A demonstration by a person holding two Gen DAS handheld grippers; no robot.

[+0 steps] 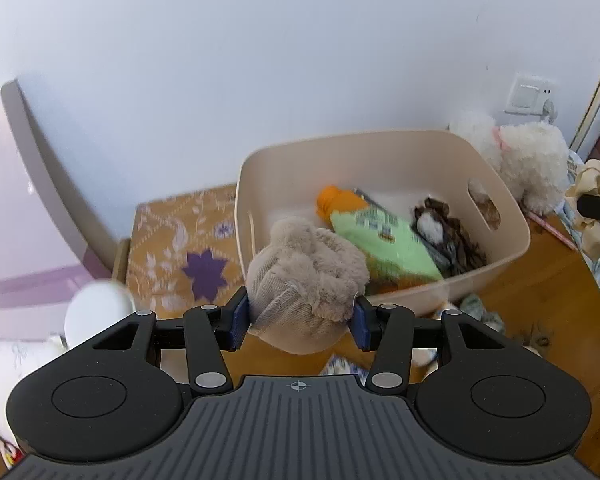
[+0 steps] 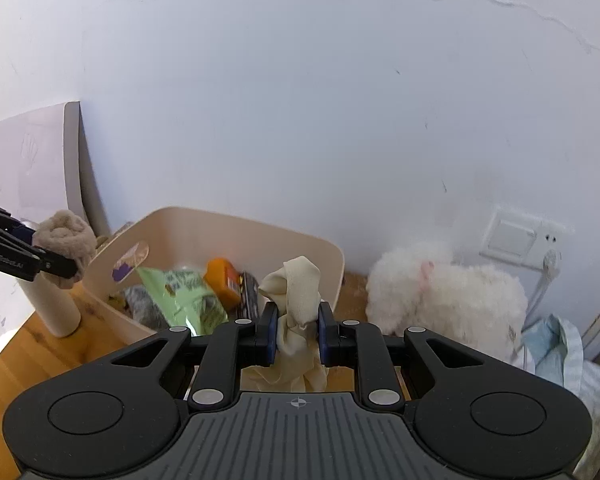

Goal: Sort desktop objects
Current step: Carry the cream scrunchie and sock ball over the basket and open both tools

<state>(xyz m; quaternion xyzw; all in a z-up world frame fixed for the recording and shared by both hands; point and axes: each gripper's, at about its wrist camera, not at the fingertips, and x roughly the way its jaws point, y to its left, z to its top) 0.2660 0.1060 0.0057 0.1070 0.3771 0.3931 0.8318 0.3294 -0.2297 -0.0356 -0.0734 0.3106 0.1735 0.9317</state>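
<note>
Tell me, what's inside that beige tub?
Inside the beige tub: a green packet, an orange item, a dark book-like thing and a brown-white furry piece. Whatever lies beneath them is covered.

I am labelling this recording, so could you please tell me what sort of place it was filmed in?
Most likely a lived-in room at home, perhaps a bedroom: a wooden desktop against a painted wall with a wall switch, a white plush toy beside a beige storage bin of odds and ends, and a floral cushion.

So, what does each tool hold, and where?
Left tool grips the fuzzy beige slipper across its sides; right tool pinches the cream cloth mid-length.
</note>
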